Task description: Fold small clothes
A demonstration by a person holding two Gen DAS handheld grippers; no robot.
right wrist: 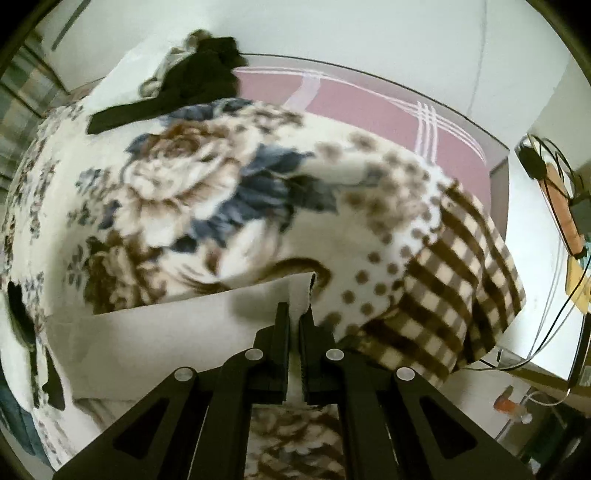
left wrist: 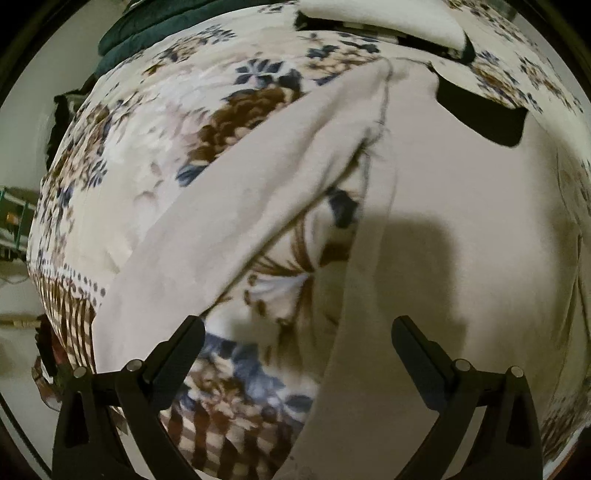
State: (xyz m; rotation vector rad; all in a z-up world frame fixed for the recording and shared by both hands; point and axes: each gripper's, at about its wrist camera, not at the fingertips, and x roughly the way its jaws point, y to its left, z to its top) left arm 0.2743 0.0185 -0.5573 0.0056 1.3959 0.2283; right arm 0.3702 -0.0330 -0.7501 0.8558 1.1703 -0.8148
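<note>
- A cream garment is spread on a floral blanket that covers a bed; its body lies flat, and one long sleeve is stretched out diagonally across the blanket.
- The garment is judged to be laid out flat so that its edges can be reached and drawn over for folding.
- The right gripper is held low at the garment's edge, with its jaws drawn almost together and pale cloth seen in the narrow gap; the edge is judged to be clamped for lifting or pulling.
- The left gripper is held above the blanket and the garment, with its jaws wide apart and nothing between them; it is judged to be positioned for a grasp on the sleeve or the side seam.
- A black collar or trim is seen at the far end of the garment.
- Other items are noted beyond: a white folded cloth, a dark green fabric, and a dark heap of clothes on a pink sheet.
- The outstretched sleeve is judged to be the nearest obstruction to a clean fold; the soft blanket may drag under the cloth.
- Cables at the bedside are well apart from the work.
</note>
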